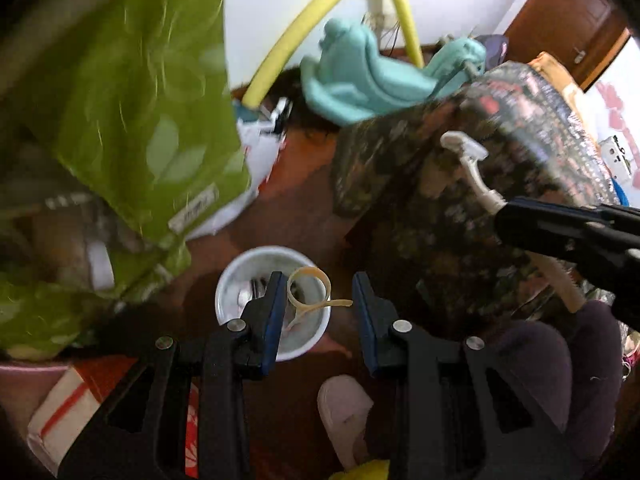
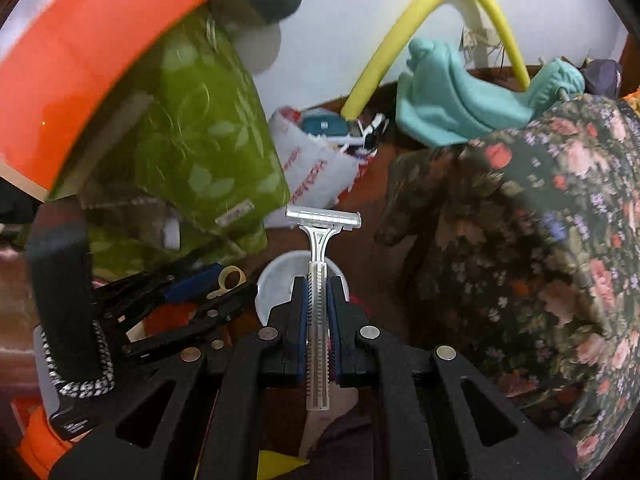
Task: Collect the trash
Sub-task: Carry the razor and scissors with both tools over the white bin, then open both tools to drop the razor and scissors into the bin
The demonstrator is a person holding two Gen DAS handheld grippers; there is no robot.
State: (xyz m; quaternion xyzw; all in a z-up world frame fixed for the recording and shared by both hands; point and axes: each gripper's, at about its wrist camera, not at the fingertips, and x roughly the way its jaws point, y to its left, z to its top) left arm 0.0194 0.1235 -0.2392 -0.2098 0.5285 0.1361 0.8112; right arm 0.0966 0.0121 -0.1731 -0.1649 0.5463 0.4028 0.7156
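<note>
A white cup-shaped bin (image 1: 276, 304) stands on the brown floor below both grippers; it also shows in the right wrist view (image 2: 280, 280). My left gripper (image 1: 318, 300) is open over it, and a pale yellow plastic ring with a tail (image 1: 310, 292) hangs between its blue pads, touching the right one. The ring also shows in the right wrist view (image 2: 229, 280). My right gripper (image 2: 318, 284) is shut on a clear disposable razor (image 2: 320, 248), head pointing forward above the bin. The razor also shows in the left wrist view (image 1: 472, 160).
A floral-covered piece of furniture (image 2: 540, 220) stands close on the right. A green leaf-print bag (image 1: 132, 112) hangs at left. A white printed bag (image 2: 316, 168), a teal plastic seat (image 1: 360, 80) and a yellow tube (image 1: 320, 12) lie behind. My slippered foot (image 1: 344, 412) is below.
</note>
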